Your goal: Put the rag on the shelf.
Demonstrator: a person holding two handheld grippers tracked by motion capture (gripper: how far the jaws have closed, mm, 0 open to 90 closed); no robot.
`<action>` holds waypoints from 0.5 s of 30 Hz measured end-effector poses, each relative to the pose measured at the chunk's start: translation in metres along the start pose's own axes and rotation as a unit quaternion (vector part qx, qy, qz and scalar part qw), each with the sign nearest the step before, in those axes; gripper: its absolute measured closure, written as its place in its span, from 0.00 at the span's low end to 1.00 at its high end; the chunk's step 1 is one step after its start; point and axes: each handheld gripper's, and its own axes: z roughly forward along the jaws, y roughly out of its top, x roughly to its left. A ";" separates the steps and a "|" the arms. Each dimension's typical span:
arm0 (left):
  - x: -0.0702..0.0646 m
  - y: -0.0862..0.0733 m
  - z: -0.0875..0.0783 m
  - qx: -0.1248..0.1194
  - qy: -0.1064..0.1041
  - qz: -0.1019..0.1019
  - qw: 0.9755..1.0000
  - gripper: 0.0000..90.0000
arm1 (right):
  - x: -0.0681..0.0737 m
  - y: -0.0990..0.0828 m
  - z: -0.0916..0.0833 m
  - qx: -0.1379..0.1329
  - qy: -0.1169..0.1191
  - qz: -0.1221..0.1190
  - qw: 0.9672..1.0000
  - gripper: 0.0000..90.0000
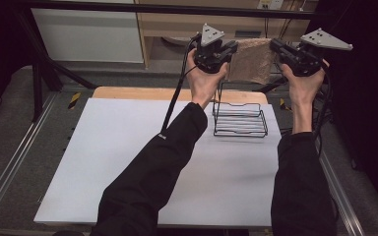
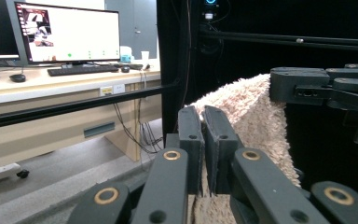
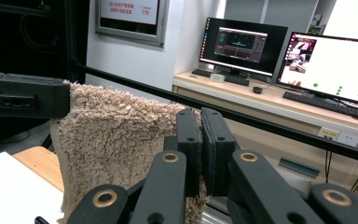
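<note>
- Two grippers raised at 12 o'clock above the table's far edge, with one beige towel (image 1: 250,60) stretched between them.
- Towel: shaggy, looped pile, roughly rectangular, hanging upright in the air.
- Your left gripper (image 2: 204,140): jaws nearly together, pinching one top corner of the towel; fabric runs down between the black pads.
- Your right gripper (image 3: 201,140): jaws equally tight on the other top corner.
- Black wire basket (image 1: 240,118): thin bars, rectangular, sitting at 1 o'clock on the white table (image 1: 103,162), below the towel; nothing in it.
</note>
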 end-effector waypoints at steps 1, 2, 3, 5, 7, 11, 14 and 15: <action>0.001 -0.001 0.000 0.001 0.001 0.001 1.000 0.96 | 0.000 0.000 0.002 0.001 0.001 0.000 1.000 0.97; 0.002 -0.002 0.001 0.001 0.003 0.000 1.000 0.96 | 0.000 -0.001 0.003 0.003 0.000 0.000 1.000 0.97; 0.003 -0.003 0.001 0.001 0.006 0.001 1.000 0.96 | 0.000 -0.001 0.005 0.003 0.001 -0.003 1.000 0.97; 0.005 -0.005 0.001 0.001 0.010 0.004 1.000 0.96 | 0.001 -0.002 0.008 0.004 0.004 -0.007 1.000 0.97; 0.007 -0.008 0.001 0.004 0.012 0.004 1.000 0.96 | 0.002 -0.004 0.010 0.005 0.005 -0.008 1.000 0.97; 0.007 -0.016 0.002 0.012 0.011 0.007 1.000 0.96 | 0.003 -0.014 0.013 0.013 0.008 -0.007 1.000 0.97; 0.006 -0.021 0.003 0.017 0.011 0.014 1.000 0.96 | 0.002 -0.022 0.015 0.022 0.008 -0.006 1.000 0.97; 0.005 -0.022 0.003 0.019 0.010 0.014 1.000 0.96 | 0.001 -0.024 0.015 0.024 0.007 -0.004 1.000 0.97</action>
